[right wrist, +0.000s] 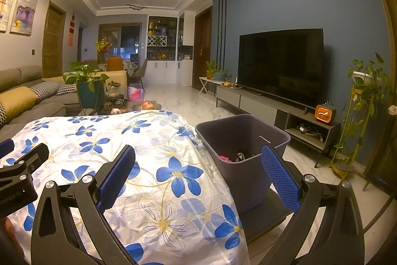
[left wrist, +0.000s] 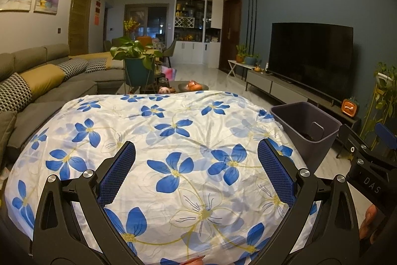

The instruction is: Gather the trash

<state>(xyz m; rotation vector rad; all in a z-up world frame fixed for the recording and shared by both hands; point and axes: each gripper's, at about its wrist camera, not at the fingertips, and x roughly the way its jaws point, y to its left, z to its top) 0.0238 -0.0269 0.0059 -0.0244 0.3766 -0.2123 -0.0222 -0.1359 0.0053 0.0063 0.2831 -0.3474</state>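
Observation:
A table under a white cloth with blue flowers fills the near view; I see no loose trash on it. My left gripper hovers open over the cloth, nothing between its blue pads. A grey-purple bin stands at the table's right edge. My right gripper is also open and empty, above the cloth's right side, its right finger in front of the bin. Inside the bin lie a pink scrap and a dark shiny item. A hand's fingers hold the right tool.
A grey sofa with cushions runs along the left. A potted plant and a low table with small items stand beyond the cloth. A TV on a low cabinet lines the right wall, with a plant stand near it. Marble floor lies between.

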